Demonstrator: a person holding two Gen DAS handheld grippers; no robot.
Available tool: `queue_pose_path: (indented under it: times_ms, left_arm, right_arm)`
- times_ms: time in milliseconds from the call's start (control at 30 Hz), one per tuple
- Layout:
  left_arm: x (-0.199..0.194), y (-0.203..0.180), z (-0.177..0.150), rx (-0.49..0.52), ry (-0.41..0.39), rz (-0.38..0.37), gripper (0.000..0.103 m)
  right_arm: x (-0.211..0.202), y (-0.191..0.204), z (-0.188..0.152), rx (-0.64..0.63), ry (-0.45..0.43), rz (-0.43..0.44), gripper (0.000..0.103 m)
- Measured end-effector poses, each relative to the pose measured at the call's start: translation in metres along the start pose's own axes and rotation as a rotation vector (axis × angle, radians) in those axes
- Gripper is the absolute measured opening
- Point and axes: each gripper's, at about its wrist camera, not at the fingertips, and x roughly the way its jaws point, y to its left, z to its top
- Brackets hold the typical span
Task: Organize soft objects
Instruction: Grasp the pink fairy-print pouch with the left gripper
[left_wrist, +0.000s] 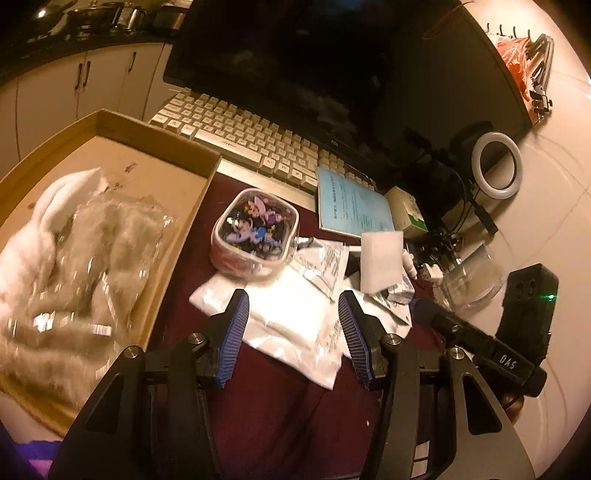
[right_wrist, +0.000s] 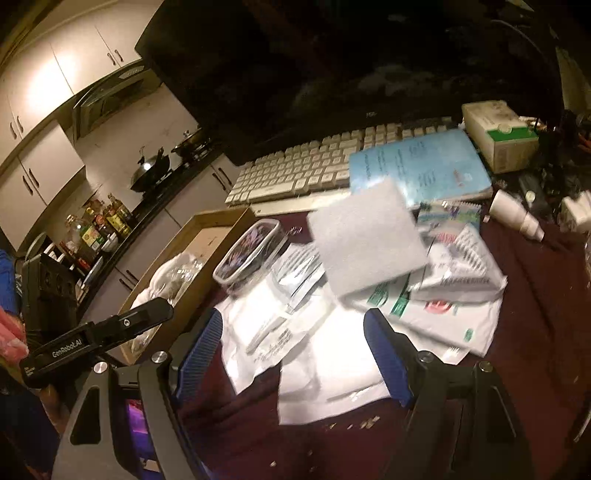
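A cardboard tray (left_wrist: 110, 127) at the left holds white fluffy stuffing (left_wrist: 48, 229) partly wrapped in clear plastic; it also shows in the right wrist view (right_wrist: 207, 236). White soft packets (left_wrist: 291, 314) lie on the dark red cloth. A white foam square (left_wrist: 382, 258) rests on them, and shows in the right wrist view (right_wrist: 365, 240). A clear pouch with cartoon figures (left_wrist: 255, 232) stands beside the tray. My left gripper (left_wrist: 293, 325) is open and empty above the packets. My right gripper (right_wrist: 295, 354) is open and empty over the packets (right_wrist: 332, 354).
A white keyboard (left_wrist: 251, 136) and dark monitor (left_wrist: 332, 55) stand behind. A blue booklet (left_wrist: 351, 203), a green-white box (left_wrist: 406, 210), a ring light (left_wrist: 496, 164) and a clear bowl (left_wrist: 476, 280) sit at the right. Printed plastic bags (right_wrist: 443, 306) lie under the foam.
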Motion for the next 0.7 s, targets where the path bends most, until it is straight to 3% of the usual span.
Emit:
queue_pose_path:
  times_ms: [200,367,533,700]
  left_arm:
    - [0.029,0.003,0.034,0.059,0.037,0.072,0.05]
    - [0.054,0.002,0.058,0.118,0.065,0.142,0.051]
    - [0.089,0.009,0.077,0.114,0.165,0.118,0.05]
    - [0.104,0.002,0.085,0.157,0.215,0.158,0.052]
  right_arm:
    - [0.007,-0.023,0.036,0.02,-0.026,-0.042,0.079]
    - [0.026,-0.046,0.055,0.076,0.008,-0.057,0.079]
    - [0.049,-0.062,0.053,0.145,0.064,-0.022,0.079]
    - [0.049,-0.062,0.051,0.125,0.063,0.003,0.079]
